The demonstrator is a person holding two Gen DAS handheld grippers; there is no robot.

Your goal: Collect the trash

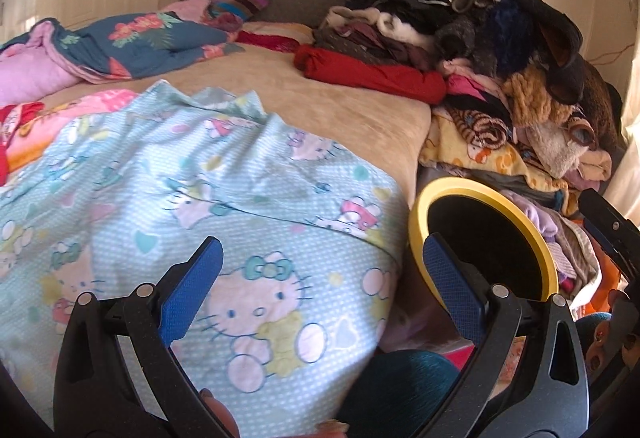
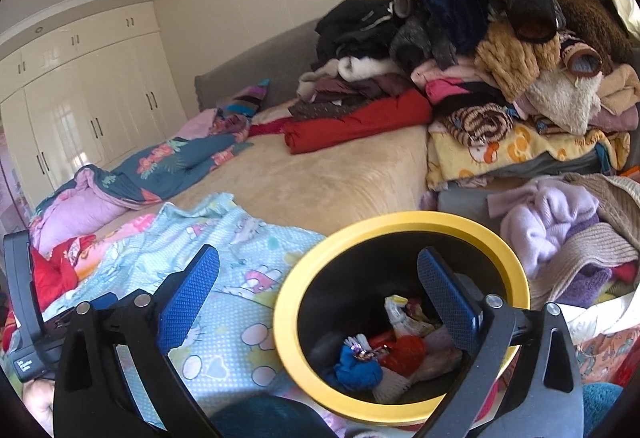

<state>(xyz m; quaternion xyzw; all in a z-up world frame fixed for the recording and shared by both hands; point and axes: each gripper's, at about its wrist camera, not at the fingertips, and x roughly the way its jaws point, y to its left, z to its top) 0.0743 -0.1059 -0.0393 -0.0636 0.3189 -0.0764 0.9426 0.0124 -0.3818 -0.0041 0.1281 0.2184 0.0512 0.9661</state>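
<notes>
trash (image 2: 384, 350) lies at the bottom of the bin (image 2: 288, 302), a black tub with a yellow rim standing on the floor at the foot corner of the bed (image 2: 320, 182). it looks like a small heap: a blue crumpled wad, something red, white and pale wrappers, a shiny bit on top. what each piece is i cannot tell.

the right gripper (image 2: 318, 294) hangs just above and in front of the bin mouth, jaws wide and empty, the right-hand one over the opening, the left-hand one over the kitty sheet (image 2: 224, 262). the left gripper (image 1: 322, 290) is also wide with nothing held; it looks over the sheet, the bin (image 1: 424, 206) off to its right side, so the right hand is the nearer to the bin.

no loose trash shows on the bed in either view, only bedding and the clothes pile (image 2: 500, 70). my guess is the next piece has to be found elsewhere, so the move turns away from the bin, not into it.
</notes>
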